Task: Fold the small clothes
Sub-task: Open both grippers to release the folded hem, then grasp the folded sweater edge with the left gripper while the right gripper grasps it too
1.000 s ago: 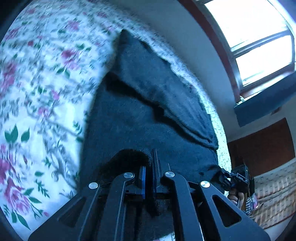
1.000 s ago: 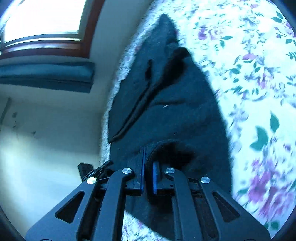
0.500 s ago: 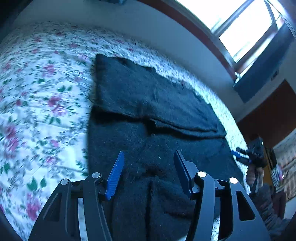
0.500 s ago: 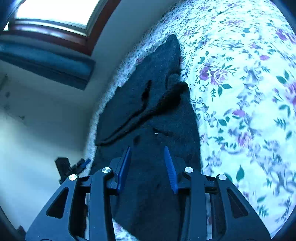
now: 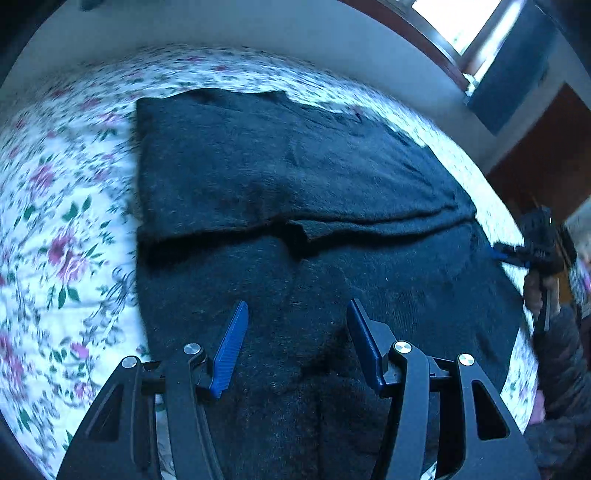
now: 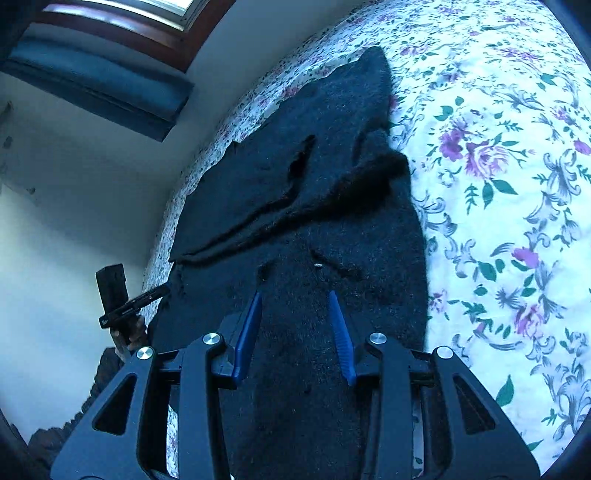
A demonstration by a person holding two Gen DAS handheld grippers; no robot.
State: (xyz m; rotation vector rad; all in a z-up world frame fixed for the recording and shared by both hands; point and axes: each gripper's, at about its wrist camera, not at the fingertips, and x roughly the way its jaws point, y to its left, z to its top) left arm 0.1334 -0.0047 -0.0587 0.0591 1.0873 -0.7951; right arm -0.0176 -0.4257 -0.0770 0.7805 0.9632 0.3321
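Observation:
A black knitted garment (image 5: 295, 192) lies flat on the floral bed sheet (image 5: 55, 229), with its far part folded over the near part along a crosswise edge. It also shows in the right wrist view (image 6: 306, 221). My left gripper (image 5: 295, 310) is open and empty, above the garment's near edge. My right gripper (image 6: 295, 299) is open and empty, above the garment's other near corner. Each gripper appears small in the other's view: the right one (image 5: 517, 254) and the left one (image 6: 133, 302).
The floral sheet (image 6: 498, 184) spreads wide beside the garment. A white wall (image 6: 55, 221) runs along the bed's far side, with a window (image 5: 461, 22) and a dark blue blind (image 6: 103, 81) above. A brown cabinet (image 5: 546, 155) stands at the right.
Both grippers were shut on the garment's near edge a second ago; both have opened and let go of it, then drawn back and lifted. The garment now lies flat.

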